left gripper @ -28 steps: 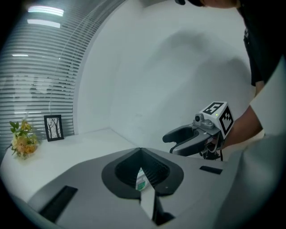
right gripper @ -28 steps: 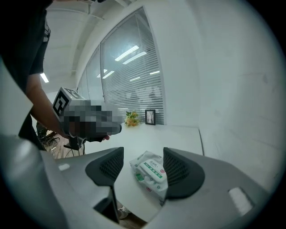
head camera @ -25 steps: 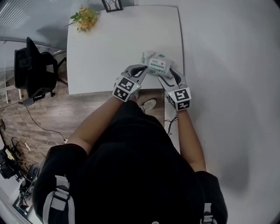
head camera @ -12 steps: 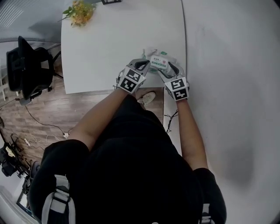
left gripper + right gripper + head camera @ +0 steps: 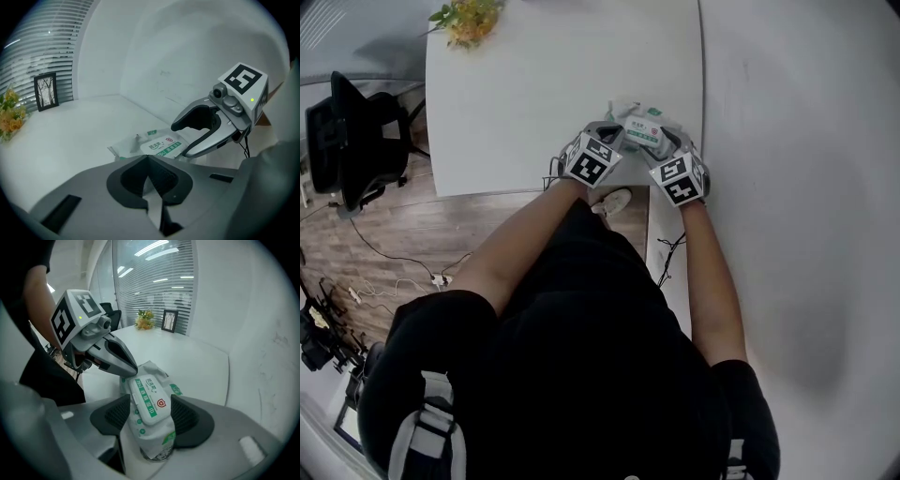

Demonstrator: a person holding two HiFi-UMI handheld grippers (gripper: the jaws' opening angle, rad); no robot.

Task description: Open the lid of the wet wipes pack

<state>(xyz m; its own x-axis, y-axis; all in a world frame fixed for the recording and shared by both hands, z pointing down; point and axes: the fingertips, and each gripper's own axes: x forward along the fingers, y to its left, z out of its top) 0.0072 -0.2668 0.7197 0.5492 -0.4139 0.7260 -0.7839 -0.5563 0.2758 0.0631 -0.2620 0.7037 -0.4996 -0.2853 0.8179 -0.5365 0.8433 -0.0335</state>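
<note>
Right claw [image 5: 150, 413] clamped across the soft, light wet wipes pack [image 5: 155, 439] near the white surface's [image 5: 534, 84] corner, left claw [image 5: 149, 161] closed and empty alongside; the stiff lid [image 5: 149, 397] likely lifts best by its edge.

Soft, even indoor light on the smooth white surface [image 5: 534, 103], faint shadows only. Long ceiling strip lights [image 5: 157, 249] glare far off. Fisheye bending, dark vignetted corners.

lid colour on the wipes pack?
White lid, green print, small red badge; clearest in the right gripper view.
</note>
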